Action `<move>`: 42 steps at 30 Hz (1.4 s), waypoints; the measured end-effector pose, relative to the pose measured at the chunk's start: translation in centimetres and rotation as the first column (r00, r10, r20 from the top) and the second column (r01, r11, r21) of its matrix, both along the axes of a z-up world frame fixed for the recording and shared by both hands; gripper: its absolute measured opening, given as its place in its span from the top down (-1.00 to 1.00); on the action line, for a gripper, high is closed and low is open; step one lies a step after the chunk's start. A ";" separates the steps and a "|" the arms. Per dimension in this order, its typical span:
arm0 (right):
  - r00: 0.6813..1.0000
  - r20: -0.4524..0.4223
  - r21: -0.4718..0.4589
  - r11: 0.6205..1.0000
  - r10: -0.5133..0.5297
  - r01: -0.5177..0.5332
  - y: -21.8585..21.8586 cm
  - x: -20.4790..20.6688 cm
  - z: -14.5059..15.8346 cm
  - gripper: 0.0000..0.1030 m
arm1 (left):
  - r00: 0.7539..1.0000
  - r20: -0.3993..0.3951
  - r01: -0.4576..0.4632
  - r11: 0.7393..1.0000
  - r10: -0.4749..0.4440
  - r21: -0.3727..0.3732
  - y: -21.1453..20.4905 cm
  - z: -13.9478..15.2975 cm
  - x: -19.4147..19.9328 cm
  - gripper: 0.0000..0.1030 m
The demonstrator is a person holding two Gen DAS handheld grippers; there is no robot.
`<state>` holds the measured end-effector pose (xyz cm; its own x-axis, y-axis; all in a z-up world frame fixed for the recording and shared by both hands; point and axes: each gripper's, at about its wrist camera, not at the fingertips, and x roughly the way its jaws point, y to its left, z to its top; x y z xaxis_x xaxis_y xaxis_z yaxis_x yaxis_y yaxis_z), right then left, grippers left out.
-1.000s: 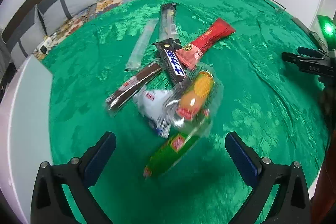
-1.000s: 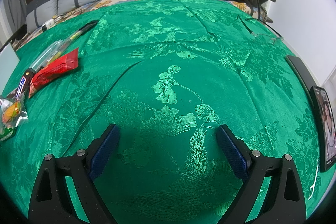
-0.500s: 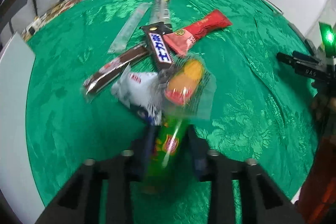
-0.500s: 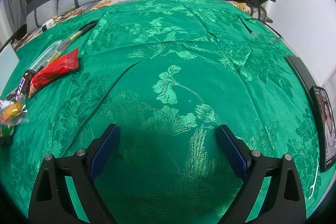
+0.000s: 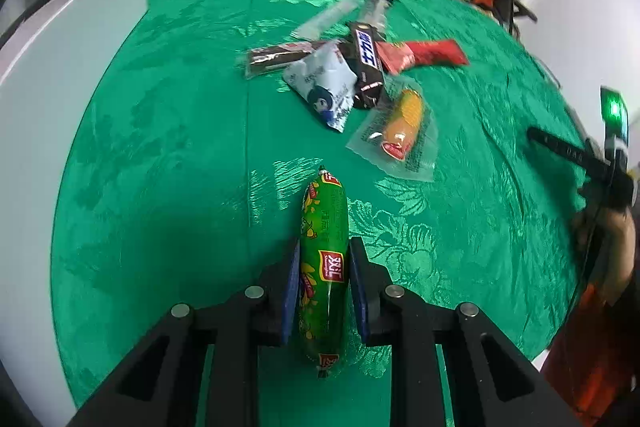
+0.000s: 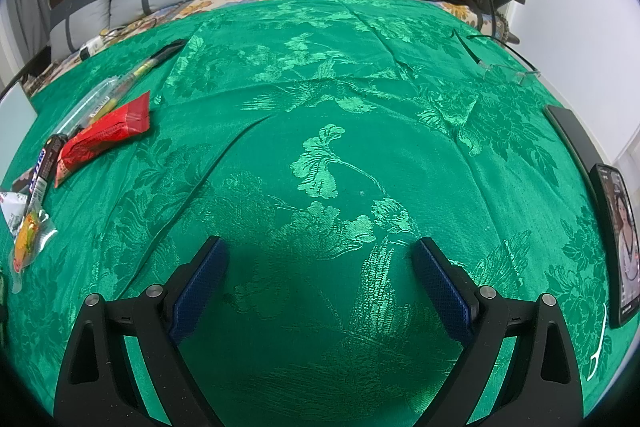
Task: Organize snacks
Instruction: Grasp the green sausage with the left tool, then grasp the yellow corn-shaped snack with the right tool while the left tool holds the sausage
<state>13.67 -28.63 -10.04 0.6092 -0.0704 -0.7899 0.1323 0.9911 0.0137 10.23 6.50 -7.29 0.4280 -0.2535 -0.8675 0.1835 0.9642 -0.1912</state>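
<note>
Left wrist view: the left gripper point(image 5: 324, 279) is clamped on a green sausage point(image 5: 323, 259), its blue pads pressing both sides of the glossy plastic skin low in the centre of the frame. The sausage is a plump cylinder with crimped ends; its long axis runs straight up the frame, in line with the gripper, the far tip pointing toward the snack pile. It sits over the green cloth point(image 5: 168, 163), a shiny woven fabric with a raised flower pattern. Farther up, right of centre, lies a clear flat pouch point(image 5: 396, 131) holding an orange-yellow snack. Beyond it a white packet point(image 5: 324, 87) with a cartoon face, a dark chocolate bar point(image 5: 366, 63), a brown bar point(image 5: 276, 57) and a red packet point(image 5: 424, 53) overlap in a loose heap. At the right edge the right gripper point(image 5: 560, 147) shows as a dark shape.

Right wrist view: the right gripper point(image 6: 320, 279) has its jaws wide apart over bare cloth, holding nothing. Only this view shows a phone point(image 6: 618, 243) at the right edge; the sausage is not seen here.
</note>
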 end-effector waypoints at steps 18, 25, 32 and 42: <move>1.000 0.000 0.000 1.000 0.000 0.000 0.0 0.0 0.0 -0.87 | 0.996 0.057 0.062 0.978 -0.075 0.199 -3.6 -0.2 -1.1 0.22; 1.000 0.000 0.000 1.000 -0.001 0.001 0.0 0.0 0.0 -0.87 | 0.997 0.079 0.007 0.985 -0.021 0.170 -2.9 -0.1 -1.5 0.57; 1.000 0.000 0.000 1.000 -0.001 0.001 0.0 0.0 0.0 -0.87 | 0.994 0.084 -0.075 0.994 0.068 0.083 -1.0 0.6 -1.7 0.57; 1.000 0.000 0.000 1.000 -0.001 0.001 0.0 0.0 0.0 -0.87 | 0.986 0.111 -0.127 0.992 0.123 0.026 0.3 1.5 -2.1 0.57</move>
